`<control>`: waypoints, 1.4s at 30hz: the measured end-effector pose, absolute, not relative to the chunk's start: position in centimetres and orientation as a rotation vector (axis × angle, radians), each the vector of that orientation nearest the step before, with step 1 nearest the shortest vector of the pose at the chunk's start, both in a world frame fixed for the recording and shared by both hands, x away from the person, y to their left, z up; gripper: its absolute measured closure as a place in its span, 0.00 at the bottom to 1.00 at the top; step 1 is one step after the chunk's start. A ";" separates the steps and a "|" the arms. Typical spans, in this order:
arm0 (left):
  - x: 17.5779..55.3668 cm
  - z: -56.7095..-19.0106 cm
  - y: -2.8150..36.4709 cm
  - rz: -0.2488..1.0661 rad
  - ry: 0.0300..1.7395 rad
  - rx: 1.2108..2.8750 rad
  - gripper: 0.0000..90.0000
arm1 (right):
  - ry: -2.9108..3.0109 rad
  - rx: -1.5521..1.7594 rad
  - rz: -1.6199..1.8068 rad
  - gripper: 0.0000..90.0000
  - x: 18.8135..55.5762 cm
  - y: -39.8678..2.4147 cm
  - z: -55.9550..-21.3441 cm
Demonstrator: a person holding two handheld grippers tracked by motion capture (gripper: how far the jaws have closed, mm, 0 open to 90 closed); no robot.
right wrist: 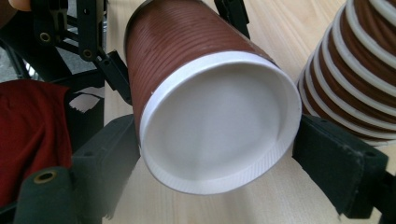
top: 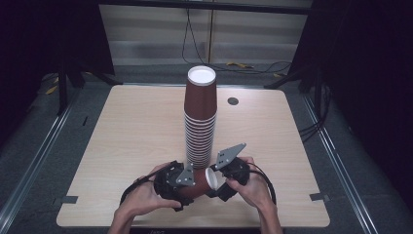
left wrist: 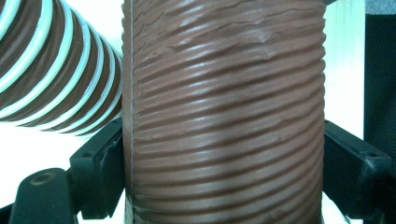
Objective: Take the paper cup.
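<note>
A tall stack (top: pixel 200 117) of brown ribbed paper cups stands upside down near the middle of the light wooden surface (top: pixel 126 131). Just in front of the stack's foot, a single cup (top: pixel 200 181) of the same kind lies on its side, held off the surface between the two grippers. The left gripper (top: pixel 187 187) grips the cup around its ribbed wall, one jaw pressed to each side; in the left gripper view the wall (left wrist: pixel 224 116) sits between the jaws with the stack (left wrist: pixel 51 70) just beyond it. The right gripper (top: pixel 219 184) is at the cup's white-rimmed end; in the right gripper view its jaws bracket the rim (right wrist: pixel 219 135), touching or nearly so. I cannot tell whether they press it. The stack (right wrist: pixel 355 70) stands just beside that rim.
</note>
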State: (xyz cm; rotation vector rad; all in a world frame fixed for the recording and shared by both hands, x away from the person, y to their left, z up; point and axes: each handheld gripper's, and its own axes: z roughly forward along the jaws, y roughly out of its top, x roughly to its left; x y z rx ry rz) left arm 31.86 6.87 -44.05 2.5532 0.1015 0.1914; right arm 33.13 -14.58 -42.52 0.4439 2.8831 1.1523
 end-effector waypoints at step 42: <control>31.6 -43.9 6.4 0.166 0.017 2.488 0.14 | 2.995 0.358 1.121 0.23 33.2 -13.2 -41.9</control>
